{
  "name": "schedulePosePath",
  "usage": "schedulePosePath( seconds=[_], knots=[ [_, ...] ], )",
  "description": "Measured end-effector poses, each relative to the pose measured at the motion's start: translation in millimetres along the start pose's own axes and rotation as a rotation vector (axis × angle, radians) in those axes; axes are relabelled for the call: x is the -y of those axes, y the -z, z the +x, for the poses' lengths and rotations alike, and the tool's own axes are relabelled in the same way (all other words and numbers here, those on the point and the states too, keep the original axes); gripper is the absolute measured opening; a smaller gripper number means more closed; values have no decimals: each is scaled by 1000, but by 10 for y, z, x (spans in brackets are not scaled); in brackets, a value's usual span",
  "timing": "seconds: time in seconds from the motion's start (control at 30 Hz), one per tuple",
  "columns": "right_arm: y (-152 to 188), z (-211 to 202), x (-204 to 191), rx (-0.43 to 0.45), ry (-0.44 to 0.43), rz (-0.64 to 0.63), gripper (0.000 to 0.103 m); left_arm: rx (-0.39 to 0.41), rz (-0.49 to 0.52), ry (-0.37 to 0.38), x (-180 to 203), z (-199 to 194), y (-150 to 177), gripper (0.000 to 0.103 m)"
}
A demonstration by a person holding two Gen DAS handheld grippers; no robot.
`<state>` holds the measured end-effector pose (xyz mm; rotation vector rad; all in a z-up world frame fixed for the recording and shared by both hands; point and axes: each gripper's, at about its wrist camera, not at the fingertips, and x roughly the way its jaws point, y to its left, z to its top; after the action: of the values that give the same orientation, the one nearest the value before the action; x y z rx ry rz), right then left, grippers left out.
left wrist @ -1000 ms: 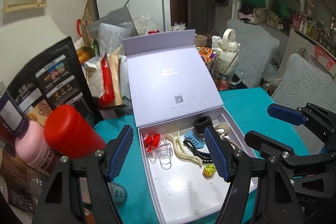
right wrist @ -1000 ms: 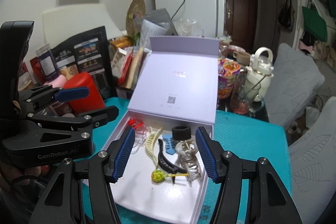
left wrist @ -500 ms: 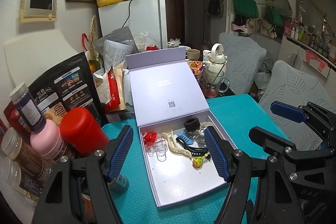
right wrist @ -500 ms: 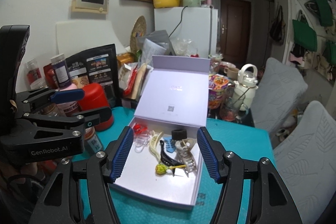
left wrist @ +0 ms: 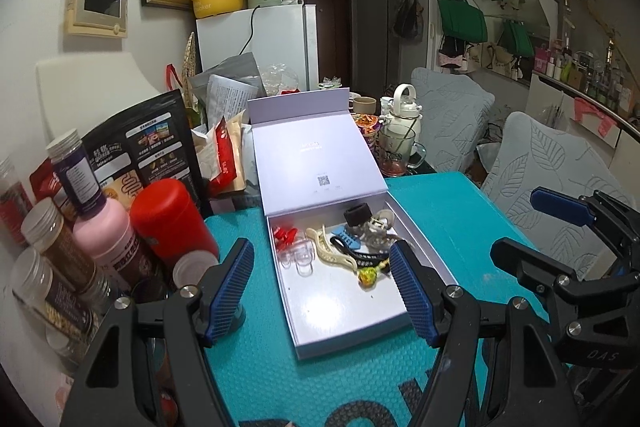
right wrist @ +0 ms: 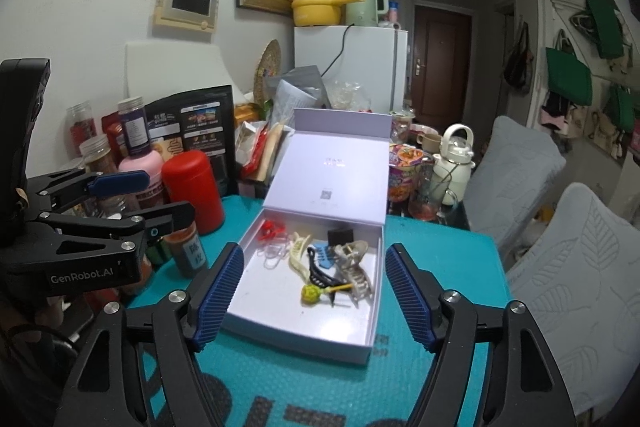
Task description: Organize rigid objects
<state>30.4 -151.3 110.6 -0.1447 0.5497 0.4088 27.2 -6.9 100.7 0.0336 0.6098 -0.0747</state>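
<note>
**Hair clips gathered in open box as both hand-held grippers hover empty**

A lavender gift box [right wrist: 362, 337] sits on the teal mat [right wrist: 440, 259] covering the counter, its hinged lid [right wrist: 336, 171] propped upright at the far side. Inside the tray, grouped toward the lid end, lie a red clip [right wrist: 270, 229], a clear clip [right wrist: 272, 251], a cream claw clip [right wrist: 298, 255], a black clip [right wrist: 320, 273], a blue clip [right wrist: 326, 254], a beige claw clip [right wrist: 356, 267], a black ring-shaped piece [left wrist: 357, 215] and a yellow-green ball ornament [right wrist: 311, 294] on a stick. The near half of the tray floor is bare white.

The left hand-held gripper [left wrist: 322, 291] is held above the near edge of the box with its blue-padded jaws spread wide, nothing between them. The right hand-held gripper [right wrist: 314, 297] is likewise wide open and empty, framing the box from the near side; in the left wrist view it shows at the right edge, apart from the box.

To the left of the box stand a red canister [right wrist: 194, 185], a pink bottle [right wrist: 142, 167] and several jars, with a black snack bag [right wrist: 190, 123] behind them. A white kettle [right wrist: 454, 157] and a glass mug [right wrist: 430, 197] stand beyond the mat's far right corner.
</note>
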Motion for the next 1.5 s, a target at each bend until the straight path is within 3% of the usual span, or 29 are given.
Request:
schedulePosePath(
  seconds=[0.33,0.57,0.73,1.5],
  knots=[
    [310,-182,-157,3,20,-4,79,-18,7,7,68,-149,375,70],
    [582,-159,-187,-36,33,28,80,-35,17,-33,123,-132,653,70],
    [739,-172,-185,-53,49,60,80,-63,8,-16,136,-73,805,70],
    [975,-111,-151,-104,71,87,80,-104,-3,-16,184,1,958,70]
  ],
)
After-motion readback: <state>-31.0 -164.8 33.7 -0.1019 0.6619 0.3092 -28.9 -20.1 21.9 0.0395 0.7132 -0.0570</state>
